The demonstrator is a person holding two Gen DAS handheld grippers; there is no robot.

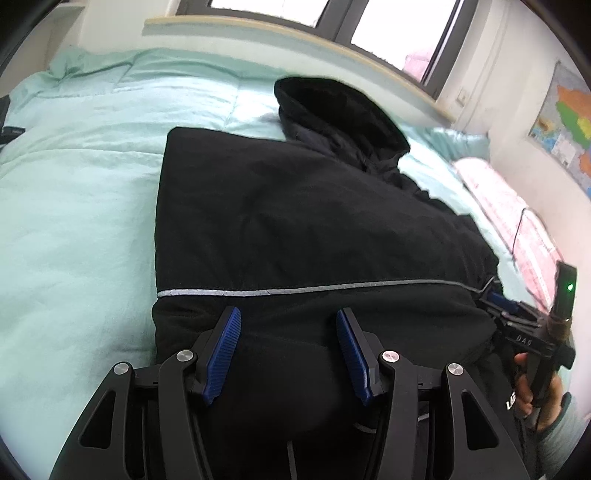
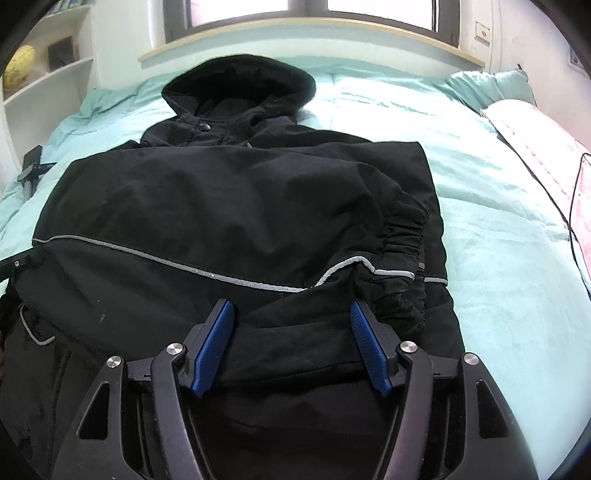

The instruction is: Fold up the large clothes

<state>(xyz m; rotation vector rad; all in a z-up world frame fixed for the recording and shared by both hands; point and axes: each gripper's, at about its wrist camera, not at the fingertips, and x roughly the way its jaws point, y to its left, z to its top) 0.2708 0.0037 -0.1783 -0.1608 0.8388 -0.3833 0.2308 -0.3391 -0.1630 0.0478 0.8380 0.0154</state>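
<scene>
Both tongs are hanging half-open over the near hem of the black jacket, left tongs and right tongs gripping nothing. Jacket is lying folded on the mint bed, hood pointing toward the window.

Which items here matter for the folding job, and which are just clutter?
Job:
- black hooded padded jacket with grey reflective stripe, sleeves folded in
- mint green quilted bedspread it lies on
- left claw, right claw, both open over the hem

Lying about:
- pink patterned pillow
- thin black cable
- small black tripod
- yellow ball on the white shelf
</scene>
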